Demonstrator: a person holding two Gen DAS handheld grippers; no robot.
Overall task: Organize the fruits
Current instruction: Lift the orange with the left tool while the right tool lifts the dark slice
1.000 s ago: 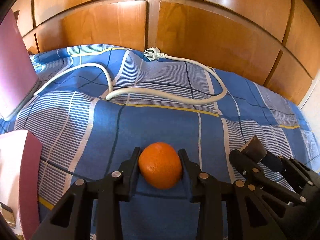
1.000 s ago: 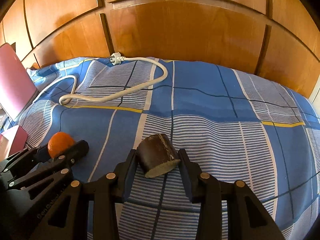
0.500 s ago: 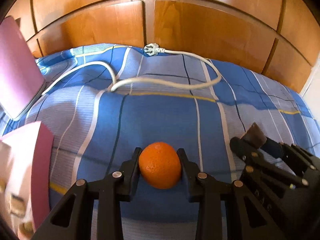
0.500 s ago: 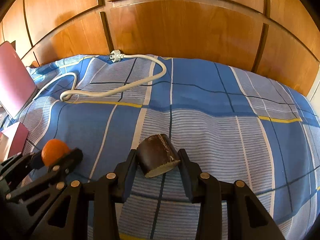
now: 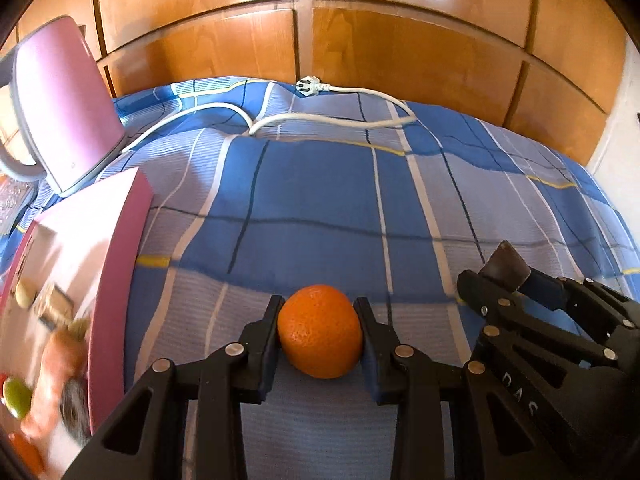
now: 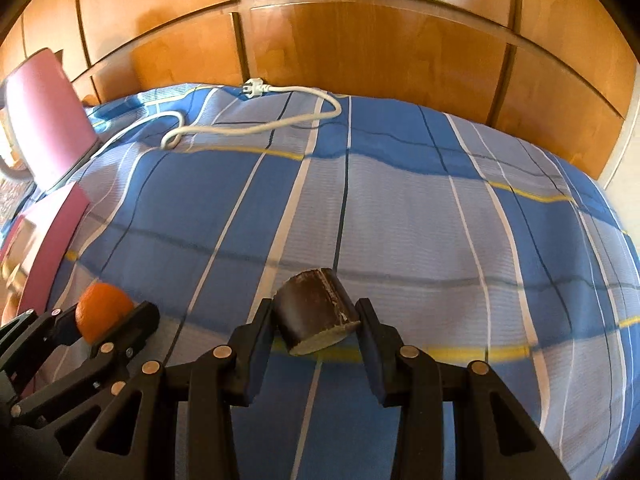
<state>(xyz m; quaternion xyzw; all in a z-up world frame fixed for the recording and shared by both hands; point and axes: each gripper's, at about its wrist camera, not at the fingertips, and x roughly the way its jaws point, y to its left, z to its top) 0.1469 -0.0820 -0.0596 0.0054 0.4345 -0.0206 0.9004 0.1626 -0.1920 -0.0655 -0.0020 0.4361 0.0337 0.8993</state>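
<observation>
My left gripper (image 5: 319,330) is shut on an orange (image 5: 320,331) and holds it above the blue plaid bedspread (image 5: 320,200). The orange also shows at the left of the right wrist view (image 6: 102,316). My right gripper (image 6: 316,322) is shut on a dark brown cut piece with a pale cut face (image 6: 316,316); it shows at the right of the left wrist view (image 5: 506,266). A pink box (image 5: 116,264) at the left holds several blurred fruits and items (image 5: 52,344).
A white power cord with a plug (image 5: 308,86) lies across the far part of the bed. A pink laptop-like lid (image 5: 64,100) stands at the far left. A wooden headboard (image 5: 304,32) runs behind the bed. The bed's right edge drops off (image 6: 616,184).
Both grippers have pulled back and to the left with their loads. The pink box and its contents have come into the left wrist view. Both grips are unchanged.
</observation>
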